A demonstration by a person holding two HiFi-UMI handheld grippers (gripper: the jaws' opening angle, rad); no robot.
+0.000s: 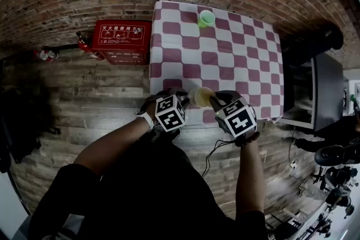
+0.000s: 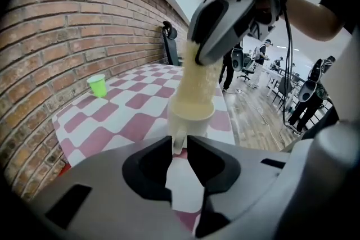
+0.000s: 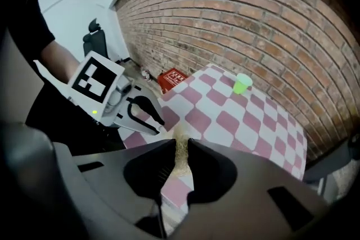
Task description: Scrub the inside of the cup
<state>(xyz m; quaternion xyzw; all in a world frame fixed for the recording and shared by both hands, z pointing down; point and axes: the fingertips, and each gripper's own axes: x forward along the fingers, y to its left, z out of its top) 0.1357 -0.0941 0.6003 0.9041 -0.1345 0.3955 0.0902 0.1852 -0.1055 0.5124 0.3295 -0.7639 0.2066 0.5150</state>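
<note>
Centre frame, my left gripper (image 2: pixel 179 144) clamps the white cup (image 2: pixel 191 116) by its handle; my right gripper (image 3: pixel 180 148) pinches the yellow sponge (image 2: pixel 200 80) inside it.

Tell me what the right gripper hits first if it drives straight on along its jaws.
Probably the cup. The right gripper is shut on a yellow sponge that sits in the cup's mouth, so the rim likely comes first. The left gripper holds the cup's handle. Depth is unclear.

Open-plan office: black swivel chairs (image 2: pixel 169 46) stand beyond the left gripper (image 2: pixel 179 143), a red-brick wall (image 2: pixel 67 36) runs along its left, and a red metal fire-equipment cabinet (image 1: pixel 121 41) sits against that wall.
</note>
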